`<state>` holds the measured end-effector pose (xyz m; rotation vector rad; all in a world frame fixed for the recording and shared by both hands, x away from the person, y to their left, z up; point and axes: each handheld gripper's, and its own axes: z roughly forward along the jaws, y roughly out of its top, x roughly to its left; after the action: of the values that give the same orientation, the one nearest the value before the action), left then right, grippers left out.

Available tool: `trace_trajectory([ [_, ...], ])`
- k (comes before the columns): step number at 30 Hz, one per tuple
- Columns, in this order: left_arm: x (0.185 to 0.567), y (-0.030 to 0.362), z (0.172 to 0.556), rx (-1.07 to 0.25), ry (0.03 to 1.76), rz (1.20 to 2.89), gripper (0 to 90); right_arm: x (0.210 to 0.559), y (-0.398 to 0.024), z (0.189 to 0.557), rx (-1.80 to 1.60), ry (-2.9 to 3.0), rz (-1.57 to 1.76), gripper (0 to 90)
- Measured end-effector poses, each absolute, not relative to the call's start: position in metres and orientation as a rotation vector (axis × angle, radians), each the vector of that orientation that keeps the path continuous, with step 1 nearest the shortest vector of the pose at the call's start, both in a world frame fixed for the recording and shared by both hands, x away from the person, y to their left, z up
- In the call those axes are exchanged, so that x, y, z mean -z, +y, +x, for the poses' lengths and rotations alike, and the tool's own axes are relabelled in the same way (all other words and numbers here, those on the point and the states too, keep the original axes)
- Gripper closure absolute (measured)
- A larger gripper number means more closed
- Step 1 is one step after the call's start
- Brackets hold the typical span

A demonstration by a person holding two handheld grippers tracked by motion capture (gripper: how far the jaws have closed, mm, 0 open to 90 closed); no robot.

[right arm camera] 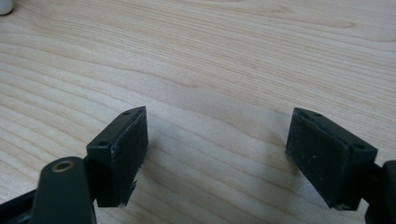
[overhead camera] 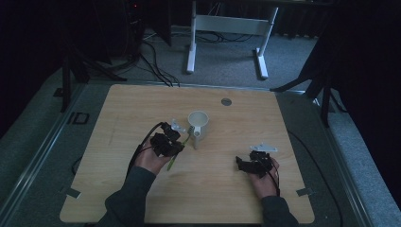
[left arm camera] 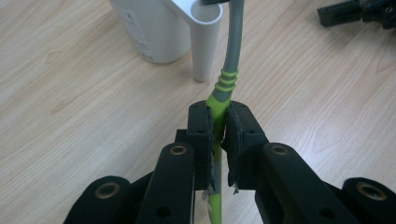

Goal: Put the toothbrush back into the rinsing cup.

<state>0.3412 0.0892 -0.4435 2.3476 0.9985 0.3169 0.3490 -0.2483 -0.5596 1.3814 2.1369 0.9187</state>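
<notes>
clamped between the left gripper (left arm camera: 219, 140) fingers (left arm camera: 201, 135), a light, stiff, slim toothbrush (left arm camera: 227, 79) is held by its green handle, head over the white cup's side tube (left arm camera: 204, 42); right gripper (right arm camera: 217, 154) gapes empty over the counter (right arm camera: 210, 56).

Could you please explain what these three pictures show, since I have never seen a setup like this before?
There is no robot here: a person sits at a wooden table and holds a hand-held two-jaw gripper in each hand. The high view looks down from above the person's side. The other two pictures come from cameras riding on each gripper, looking along its black jaws. On the table stands a white cup with a narrow white tube on its side. The left gripper is shut on a green and grey toothbrush, its far end beside that tube. The right gripper is open above bare wood.
</notes>
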Motion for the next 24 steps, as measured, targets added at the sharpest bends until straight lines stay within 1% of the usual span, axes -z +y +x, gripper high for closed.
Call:
trace_trajectory([
  [11, 0.4401, 0.0905, 0.3423, -0.342, 1.011, 2.283, 81.0, 0.5597, -0.2482, 0.349, -0.92, 2.136, 1.383, 20.4],
  [24, 0.439, 0.0911, 0.3433, -0.34, 1.012, 2.246, 81.0, 0.5597, -0.2482, 0.349, -0.92, 2.136, 1.382, 20.4],
])
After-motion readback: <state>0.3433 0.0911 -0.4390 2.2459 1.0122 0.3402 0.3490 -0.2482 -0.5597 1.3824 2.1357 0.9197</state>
